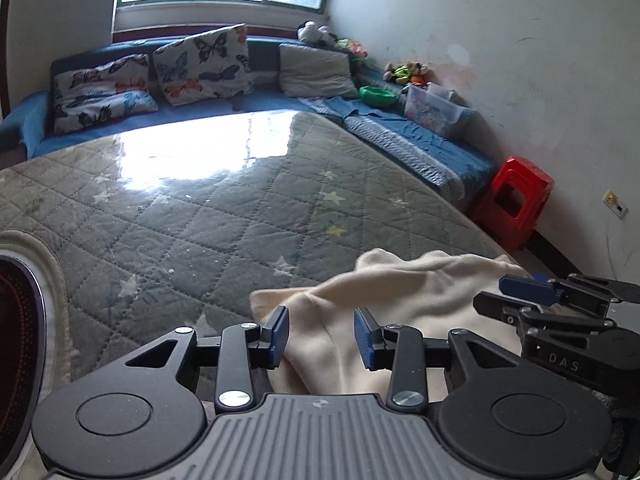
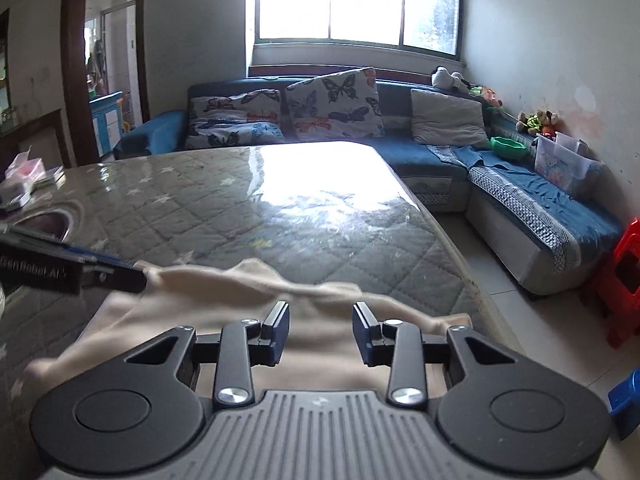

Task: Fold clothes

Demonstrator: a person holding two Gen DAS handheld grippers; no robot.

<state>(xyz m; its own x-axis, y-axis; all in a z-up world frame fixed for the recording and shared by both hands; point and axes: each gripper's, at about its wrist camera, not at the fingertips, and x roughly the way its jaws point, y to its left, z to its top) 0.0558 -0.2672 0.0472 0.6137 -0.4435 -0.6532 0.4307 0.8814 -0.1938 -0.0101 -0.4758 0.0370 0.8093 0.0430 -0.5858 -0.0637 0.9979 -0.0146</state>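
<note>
A cream garment (image 1: 400, 300) lies rumpled on the quilted grey table (image 1: 200, 216) near its front right edge. My left gripper (image 1: 321, 334) is open just above the cloth, with the fabric between and below its blue pads. My right gripper (image 2: 321, 330) is also open over the same garment (image 2: 224, 304). In the left wrist view the right gripper (image 1: 532, 288) comes in from the right beside the cloth. In the right wrist view the left gripper (image 2: 100, 272) comes in from the left, touching the garment's far left corner.
A blue corner sofa (image 2: 520, 184) with butterfly cushions (image 2: 332, 104) runs behind and right of the table. A red plastic stool (image 1: 516, 200) stands by the right wall. A clear storage box (image 1: 436, 108) sits on the sofa. A round dark object (image 1: 16, 340) sits at the table's left.
</note>
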